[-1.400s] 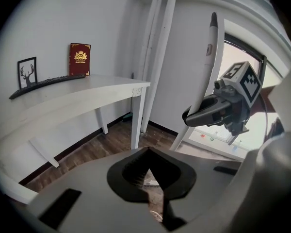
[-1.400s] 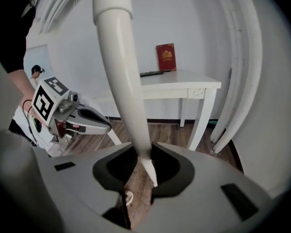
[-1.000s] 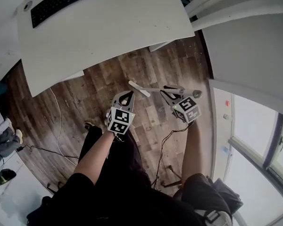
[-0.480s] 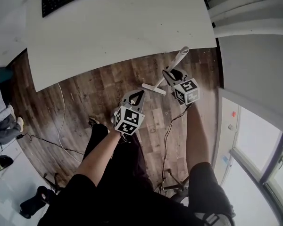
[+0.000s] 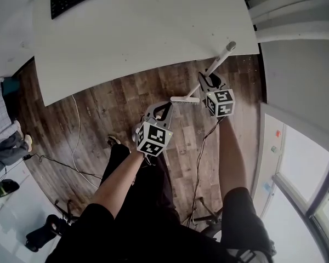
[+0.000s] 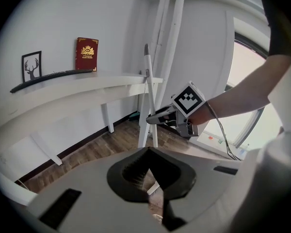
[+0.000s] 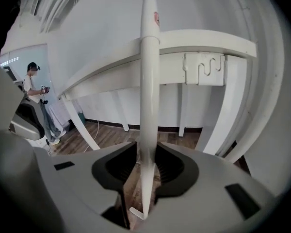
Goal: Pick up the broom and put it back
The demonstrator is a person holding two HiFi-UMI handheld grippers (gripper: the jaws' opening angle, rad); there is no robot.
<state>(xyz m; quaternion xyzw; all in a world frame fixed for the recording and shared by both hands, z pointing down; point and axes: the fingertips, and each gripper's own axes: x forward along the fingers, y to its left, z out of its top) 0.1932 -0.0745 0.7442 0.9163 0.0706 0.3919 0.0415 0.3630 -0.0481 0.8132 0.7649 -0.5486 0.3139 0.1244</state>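
Both right gripper (image 5: 207, 81) jaws are clasping the broom (image 5: 219, 59), just easing apart, at the desk (image 5: 142, 32) edge. Left gripper (image 5: 166, 105) is hovering closed, empty.

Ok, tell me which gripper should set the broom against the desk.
Right. The broom stands between the jaws of the right gripper, which have just been opening, its handle top by the desk. The left gripper is empty, nearer the person.

Even daylight enters at the overexposed window (image 6: 245, 76); we note glare on the white tabletop (image 5: 142, 32), soft shadows, strong fisheye bending at the edges, and dark round vignettes in both gripper views.
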